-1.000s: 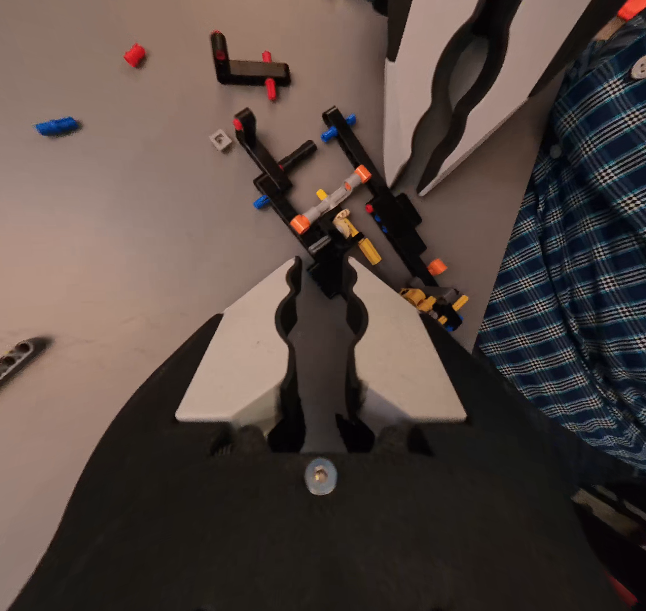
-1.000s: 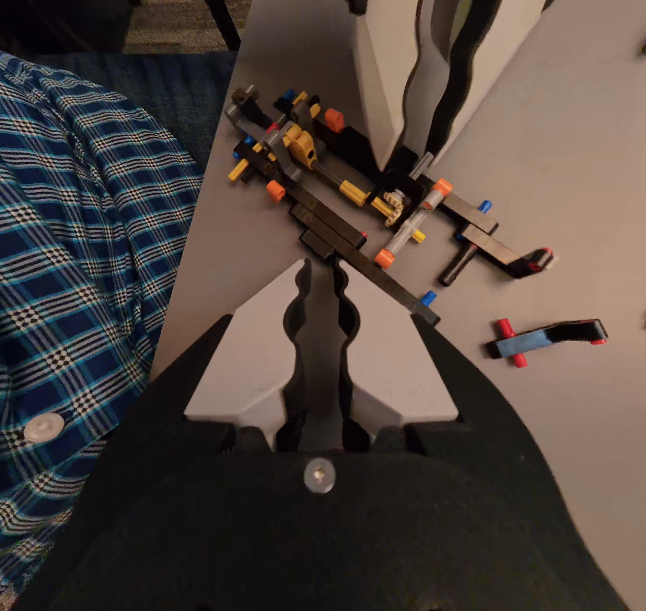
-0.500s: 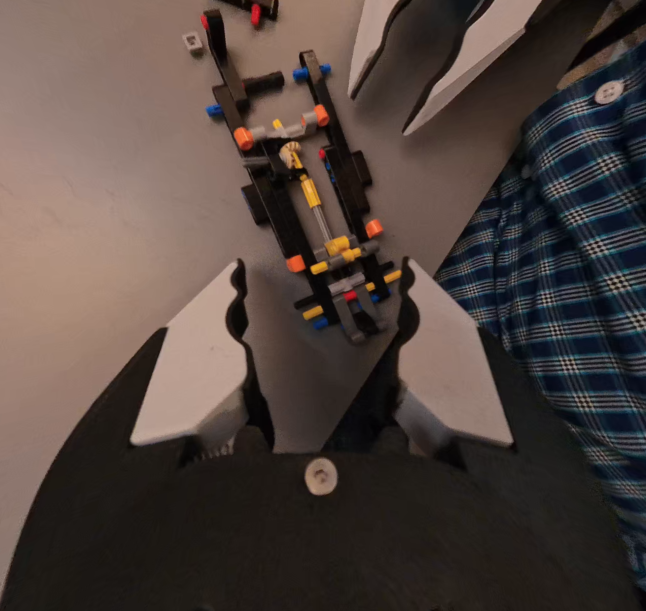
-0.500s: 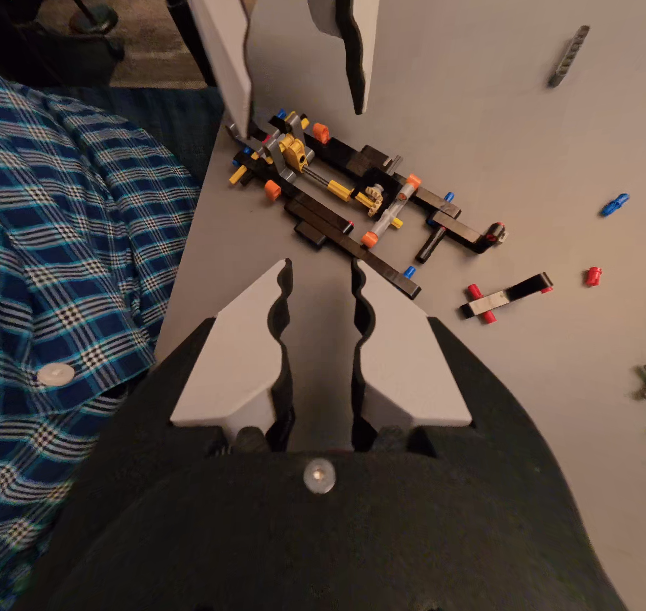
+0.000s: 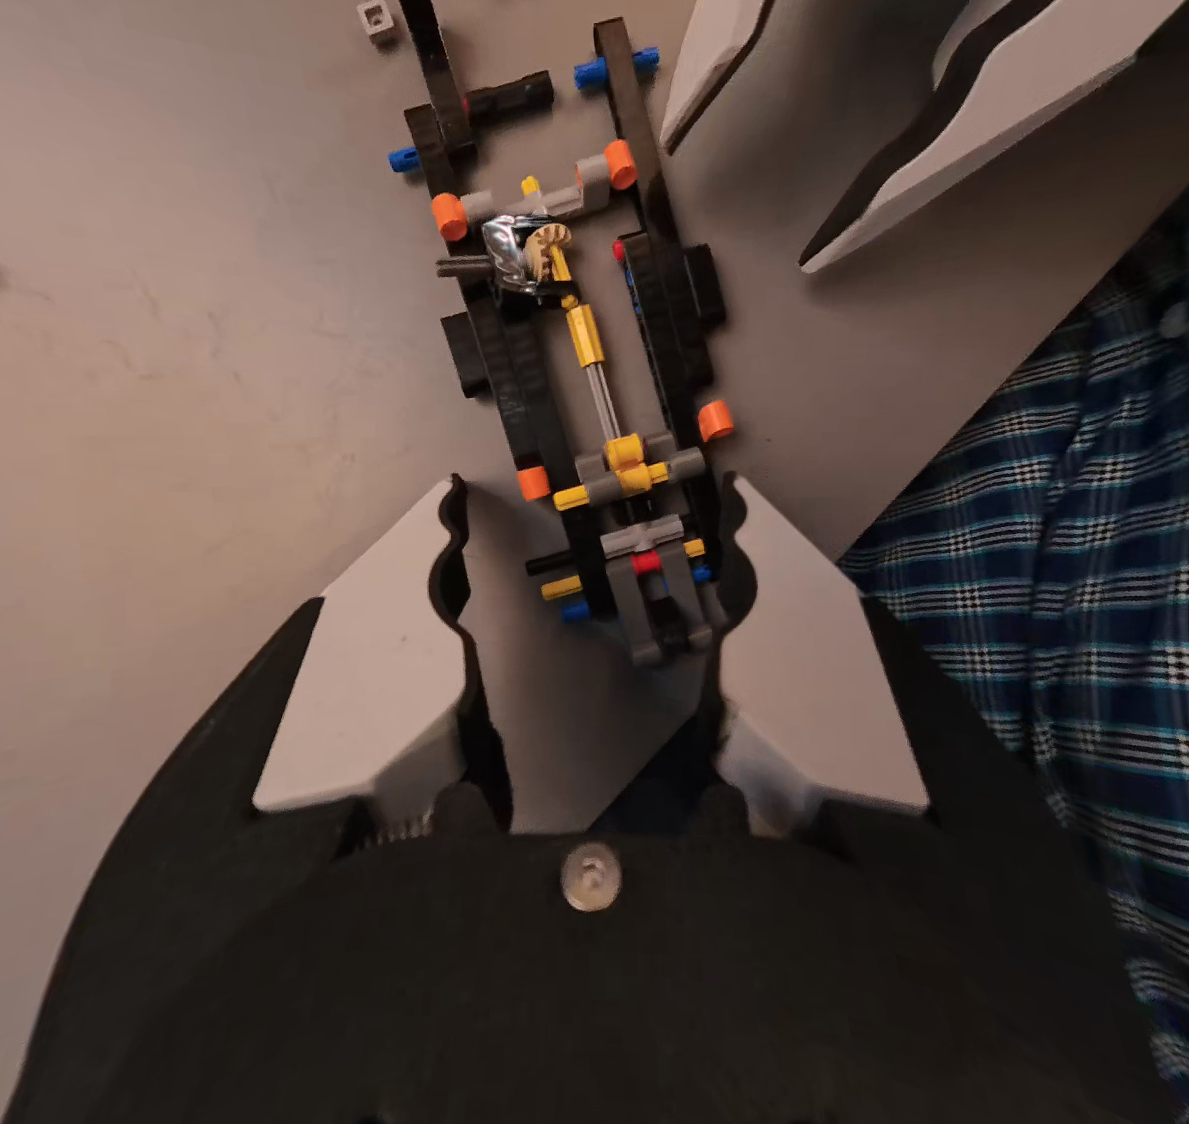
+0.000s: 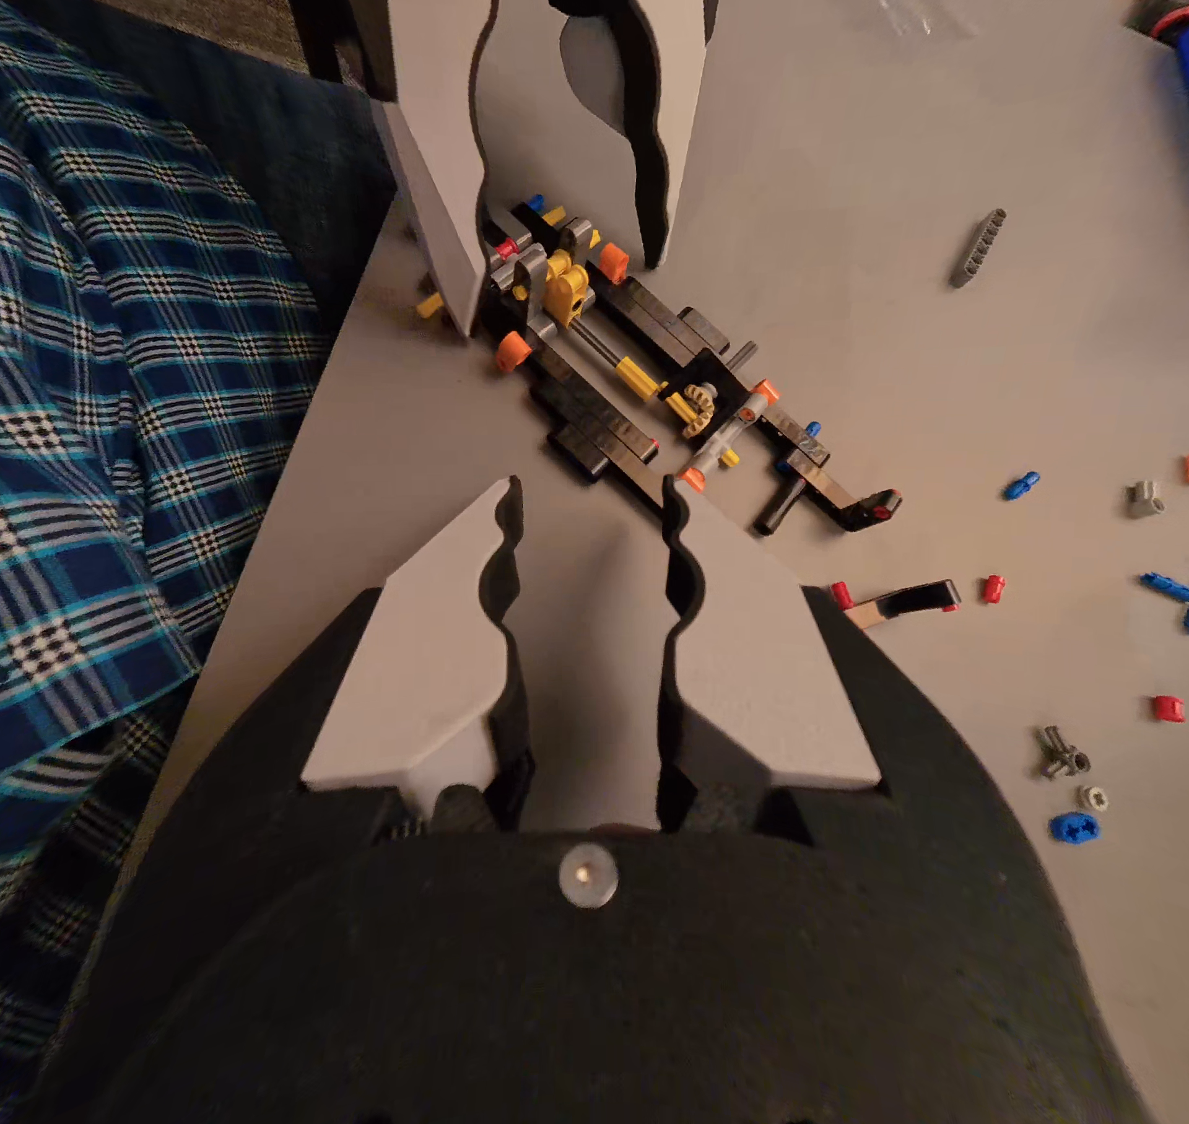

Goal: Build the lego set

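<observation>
A long black Lego chassis [image 5: 515, 372] with yellow shaft, tan gear and orange bushes lies flat on the grey table; it also shows in the right wrist view [image 6: 617, 321]. My left gripper [image 5: 592, 488] is open and straddles the chassis end nearest the table edge. Its right finger touches that end and its left finger stands apart. The right wrist view shows it from the front [image 6: 566, 257]. My right gripper [image 6: 592, 488] is open and empty, just short of the chassis's long side; it also appears in the left wrist view [image 5: 901, 96].
Loose parts lie right of the chassis: a black bent beam with red pins [image 6: 901, 601], a red pin [image 6: 993, 588], a blue pin [image 6: 1021, 486], a grey beam [image 6: 978, 248], a blue piece [image 6: 1073, 828]. A person's plaid shirt [image 6: 129, 385] is at the table edge. My right tips are roughly 15 centimetres from the red pin [image 6: 993, 588].
My left gripper let go of the chassis's middle, opened, and moved to straddle its end by the table edge. My right gripper opened wider and drew back from the chassis.
</observation>
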### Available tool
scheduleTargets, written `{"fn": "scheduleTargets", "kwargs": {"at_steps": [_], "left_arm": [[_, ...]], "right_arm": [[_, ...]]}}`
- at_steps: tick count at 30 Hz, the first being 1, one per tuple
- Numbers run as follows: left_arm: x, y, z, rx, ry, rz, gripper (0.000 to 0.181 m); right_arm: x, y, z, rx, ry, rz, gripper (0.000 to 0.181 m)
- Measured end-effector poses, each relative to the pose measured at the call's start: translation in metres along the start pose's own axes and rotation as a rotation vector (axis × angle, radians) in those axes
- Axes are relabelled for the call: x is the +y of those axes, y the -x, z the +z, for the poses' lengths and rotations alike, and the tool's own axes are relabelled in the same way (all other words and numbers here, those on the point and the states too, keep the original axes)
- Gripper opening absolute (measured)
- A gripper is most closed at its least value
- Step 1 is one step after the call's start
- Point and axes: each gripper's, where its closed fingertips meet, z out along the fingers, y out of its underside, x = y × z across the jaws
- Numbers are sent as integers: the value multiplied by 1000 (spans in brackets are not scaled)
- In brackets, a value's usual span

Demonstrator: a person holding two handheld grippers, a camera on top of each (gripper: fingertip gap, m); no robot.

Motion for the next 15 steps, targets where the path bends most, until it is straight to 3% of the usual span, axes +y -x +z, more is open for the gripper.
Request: {"fn": "scheduleTargets", "kwargs": {"at_steps": [7, 15], "left_arm": [[1, 1, -1, -4, 0, 50, 58], [-2, 1, -1, -26, -17, 103, 57]], "right_arm": [[-2, -7, -3, -1, -12, -20, 42], [1, -18, -6, 10, -8, -13, 42]]}}
